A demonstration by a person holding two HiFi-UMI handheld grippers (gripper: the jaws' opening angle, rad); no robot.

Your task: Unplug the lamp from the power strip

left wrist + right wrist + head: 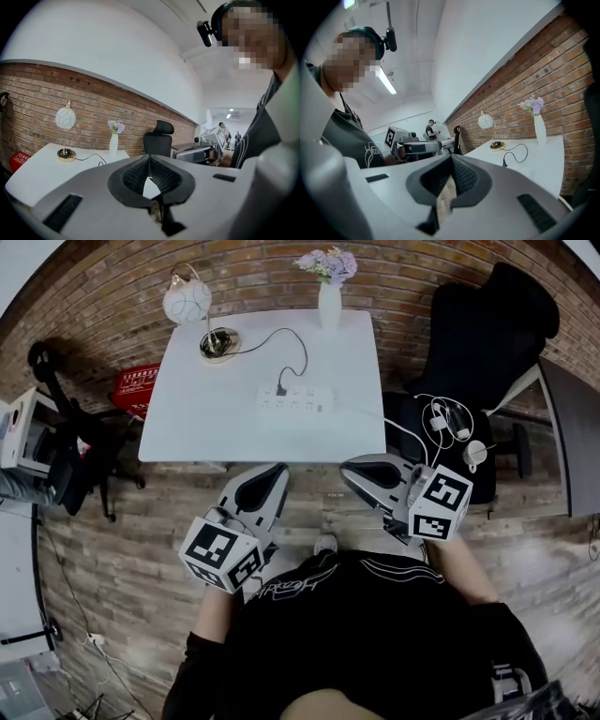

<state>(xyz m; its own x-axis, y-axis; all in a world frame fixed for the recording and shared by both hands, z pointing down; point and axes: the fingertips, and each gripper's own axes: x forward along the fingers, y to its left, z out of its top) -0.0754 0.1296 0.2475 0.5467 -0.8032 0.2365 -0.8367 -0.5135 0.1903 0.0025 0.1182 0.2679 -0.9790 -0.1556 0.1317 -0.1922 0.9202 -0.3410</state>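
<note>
White counter (pixel 187 418) is sitting against a brick wall, with the lamp (pixel 187 301) standing at its far left corner. Its black cord (pixel 281 337) is looping over to a plug (pixel 280 388) sitting in the power strip (pixel 296 401) at mid-counter. The left gripper (pixel 274 472) and right gripper (pixel 349 468) are hovering side by side just short of the near edge, each with its fingers (pixel 133 176) pressed together on nothing. A red box (pixel 136 383) on the floor at the left is showing print too small to read.
</note>
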